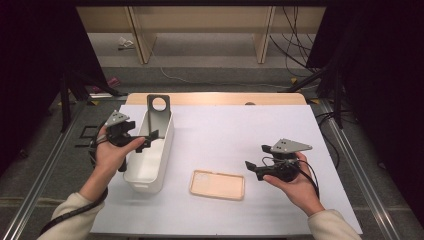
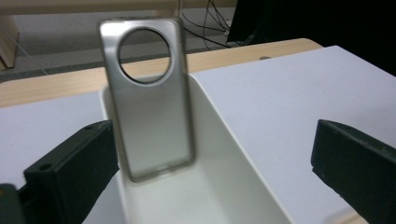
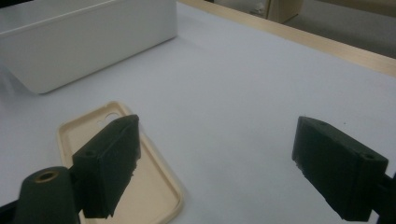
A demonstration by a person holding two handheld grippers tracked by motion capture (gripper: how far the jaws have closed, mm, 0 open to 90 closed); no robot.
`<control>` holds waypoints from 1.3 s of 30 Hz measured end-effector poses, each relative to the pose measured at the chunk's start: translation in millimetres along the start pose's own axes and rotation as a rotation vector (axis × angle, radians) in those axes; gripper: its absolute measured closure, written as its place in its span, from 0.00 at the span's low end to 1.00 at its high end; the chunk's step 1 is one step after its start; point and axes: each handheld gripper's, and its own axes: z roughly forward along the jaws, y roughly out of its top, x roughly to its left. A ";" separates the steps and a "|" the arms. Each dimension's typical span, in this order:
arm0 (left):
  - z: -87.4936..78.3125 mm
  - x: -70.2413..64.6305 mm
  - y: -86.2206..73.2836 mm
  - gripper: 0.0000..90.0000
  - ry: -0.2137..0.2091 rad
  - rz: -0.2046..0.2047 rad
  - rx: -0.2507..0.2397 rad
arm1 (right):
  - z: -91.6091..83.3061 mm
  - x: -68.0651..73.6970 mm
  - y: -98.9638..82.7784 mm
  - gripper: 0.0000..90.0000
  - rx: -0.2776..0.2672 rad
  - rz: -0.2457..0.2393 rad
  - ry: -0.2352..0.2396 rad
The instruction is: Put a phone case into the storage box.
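**Grey case stands in the bin, both grippers wide apart**

We see the left gripper (image 1: 145, 140) held over the long side of the white bin (image 1: 162, 167), its jaws pointing across the bin's open top toward the far end. Our left hand (image 1: 111, 152) wraps the handle from below, the forearm running in from the bottom left corner in a pale sleeve, the wrist bent slightly inward. In the left gripper view the two black jaws stand far apart with nothing between them. Beyond them the grey phone case (image 2: 147, 98) leans upright inside the bin (image 2: 233, 154) against its far end wall, the round camera hole at the top and its lower edge down on the bin's floor. The case touches neither jaw.

The right gripper (image 1: 255, 167) sits low over the white table cover (image 1: 235, 130), to the right of the beige phone case (image 1: 217, 184), which lies flat and hollow side up, just right of the bin. Our right hand (image 1: 295, 182) cups the gripper from underneath, palm turned up and leftward, the forearm entering from the bottom right. In the right gripper view its jaws are spread wide, one jaw hanging over the near part of the beige case (image 3: 154, 186), the other over bare cover; we cannot tell whether that jaw touches the case.
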 end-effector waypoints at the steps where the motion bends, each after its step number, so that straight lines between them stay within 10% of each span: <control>1: -2.6 -4.0 -4.4 0.00 -0.001 0.006 -0.001 | 0.6 0.1 0.4 0.18 0.001 -0.001 0.002; 12: -21.0 -28.0 -11.7 0.01 -0.026 0.073 -0.043 | 3.6 1.0 0.0 0.18 0.006 0.000 0.008; 39: -35.2 -32.0 -26.2 0.03 -0.043 0.050 -0.021 | 9.5 5.8 6.6 0.25 0.019 -0.018 0.039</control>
